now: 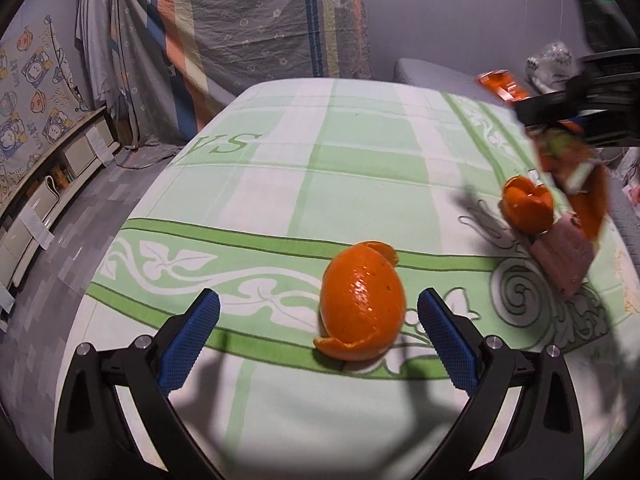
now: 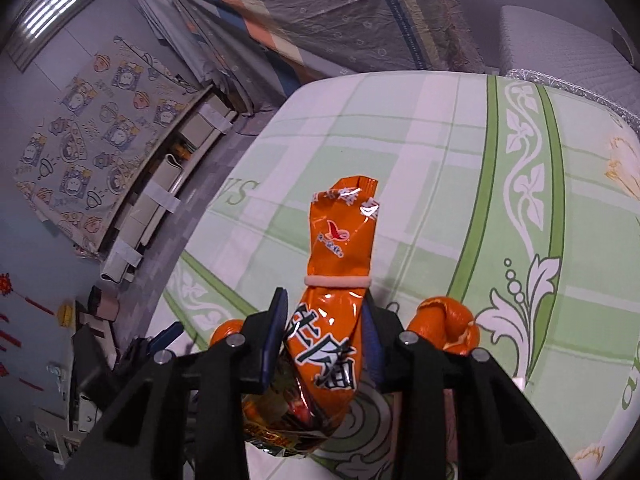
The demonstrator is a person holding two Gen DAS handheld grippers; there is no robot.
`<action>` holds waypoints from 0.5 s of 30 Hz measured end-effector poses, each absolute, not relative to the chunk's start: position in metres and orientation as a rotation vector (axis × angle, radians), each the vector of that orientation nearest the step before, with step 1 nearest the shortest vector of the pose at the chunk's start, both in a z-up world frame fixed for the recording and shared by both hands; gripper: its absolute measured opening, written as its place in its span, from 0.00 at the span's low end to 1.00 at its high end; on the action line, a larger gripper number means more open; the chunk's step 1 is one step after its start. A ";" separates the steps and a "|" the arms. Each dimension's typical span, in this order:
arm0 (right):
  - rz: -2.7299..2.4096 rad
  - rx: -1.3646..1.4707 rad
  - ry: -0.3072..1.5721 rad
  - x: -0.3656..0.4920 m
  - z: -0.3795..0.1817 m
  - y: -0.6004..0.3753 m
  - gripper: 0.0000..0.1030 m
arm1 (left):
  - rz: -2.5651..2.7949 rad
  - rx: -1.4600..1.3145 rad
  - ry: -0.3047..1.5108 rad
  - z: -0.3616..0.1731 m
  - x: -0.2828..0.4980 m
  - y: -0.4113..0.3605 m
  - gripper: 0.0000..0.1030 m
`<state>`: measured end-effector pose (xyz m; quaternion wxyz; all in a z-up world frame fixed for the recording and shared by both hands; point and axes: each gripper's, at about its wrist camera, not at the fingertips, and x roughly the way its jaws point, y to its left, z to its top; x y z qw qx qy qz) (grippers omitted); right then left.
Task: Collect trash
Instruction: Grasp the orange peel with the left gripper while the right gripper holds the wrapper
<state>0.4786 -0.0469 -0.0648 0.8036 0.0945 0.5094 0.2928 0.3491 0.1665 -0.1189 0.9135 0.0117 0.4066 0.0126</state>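
Observation:
In the left wrist view my left gripper (image 1: 318, 312) is open, its blue pads low over the table, with a large orange peel (image 1: 362, 306) lying between them, nearer the right pad. A second orange peel (image 1: 526, 206) and a pink wrapper (image 1: 562, 254) lie further right. My right gripper (image 2: 324, 320) is shut on an orange snack bag (image 2: 340, 264) tied with a rubber band, held above the table. The bag also shows blurred in the left wrist view (image 1: 572, 160). Two peels (image 2: 446, 326) show under the right gripper.
The table wears a green-and-white checked cloth (image 1: 320, 160). A draped striped sheet (image 1: 240, 20) hangs behind it. A low shelf (image 1: 48, 184) runs along the left wall. A grey couch (image 2: 560, 48) stands at the back right.

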 end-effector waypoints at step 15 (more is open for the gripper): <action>0.706 0.274 0.997 0.361 -0.026 -0.109 0.32 | -0.015 0.017 0.848 -0.125 0.363 0.154 0.37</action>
